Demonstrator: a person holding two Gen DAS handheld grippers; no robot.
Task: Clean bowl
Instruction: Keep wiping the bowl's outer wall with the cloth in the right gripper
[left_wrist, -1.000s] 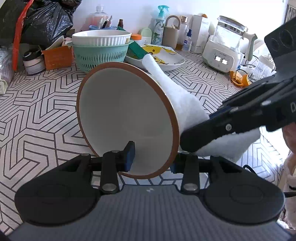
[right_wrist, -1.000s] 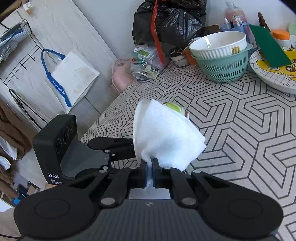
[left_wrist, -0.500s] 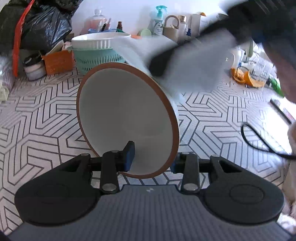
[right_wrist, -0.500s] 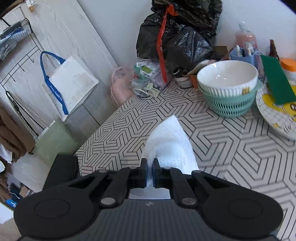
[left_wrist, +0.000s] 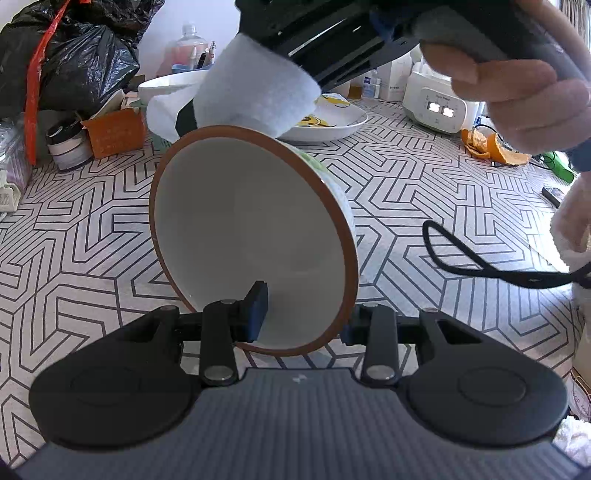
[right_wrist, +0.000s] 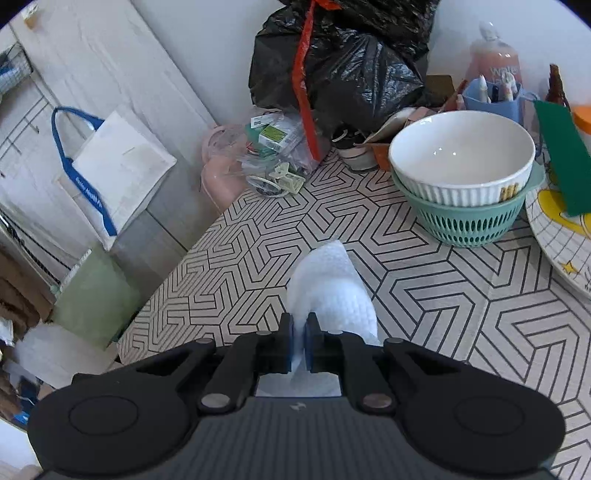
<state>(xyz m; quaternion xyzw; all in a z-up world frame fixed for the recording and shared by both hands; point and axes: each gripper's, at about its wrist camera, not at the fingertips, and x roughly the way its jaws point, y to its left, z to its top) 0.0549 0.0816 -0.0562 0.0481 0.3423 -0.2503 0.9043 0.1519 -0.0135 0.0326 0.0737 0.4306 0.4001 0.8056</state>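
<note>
A white bowl (left_wrist: 251, 236) with a brown rim stands tipped on edge above the patterned table, its inside facing the left wrist camera. My left gripper (left_wrist: 301, 317) is shut on its lower rim, one pad (left_wrist: 256, 310) inside and the other behind the wall. My right gripper (right_wrist: 299, 341) is shut on a white cloth (right_wrist: 328, 295) that sticks out ahead of its fingers. In the left wrist view that cloth (left_wrist: 258, 92) hangs just over the bowl's top rim, held from above by the right gripper, with a hand (left_wrist: 517, 92) behind it.
A white ribbed bowl (right_wrist: 461, 162) sits in a teal basket (right_wrist: 465, 221) at the back. A cartoon plate (left_wrist: 332, 118), black rubbish bags (right_wrist: 340, 62), an orange box (left_wrist: 114, 133), a white appliance (left_wrist: 439, 107) and orange peel (left_wrist: 491, 147) ring the table. A black strap (left_wrist: 480, 266) hangs right.
The right gripper with the cloth has left the bowl's right outer side and risen to above its top rim. The bowl and left gripper have stayed put.
</note>
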